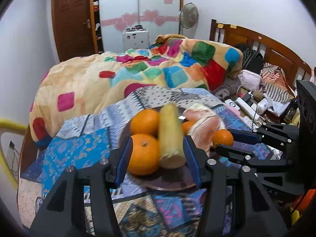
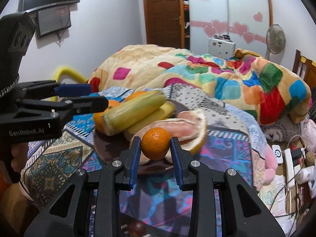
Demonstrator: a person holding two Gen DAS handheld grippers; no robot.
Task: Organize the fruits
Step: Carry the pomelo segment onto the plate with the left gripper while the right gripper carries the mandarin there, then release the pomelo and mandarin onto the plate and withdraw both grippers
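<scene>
Right gripper (image 2: 156, 148) grips a small orange (image 2: 156, 143) between its 2 blue pads, just above the dark plate (image 2: 102, 142). Left gripper (image 1: 158, 154) stands wide open around the corn (image 1: 170, 136) and a large orange (image 1: 144, 154), touching neither.

Two tools are in view: the left tool (image 1: 158, 154) and the right tool (image 2: 156, 148). One dark round plate (image 1: 173, 183) sits on the bed. On the plate are four orange citrus fruits: a large orange (image 1: 144, 154) at the near edge, a second orange (image 1: 145, 122) behind it, a third (image 1: 187, 126) mostly hidden in the middle, and a small mandarin (image 1: 223, 138) at the right edge. There is one ear of corn in its husk (image 1: 170, 136), one banana (image 2: 158, 112), and one opened pomelo (image 2: 189, 126).
</scene>
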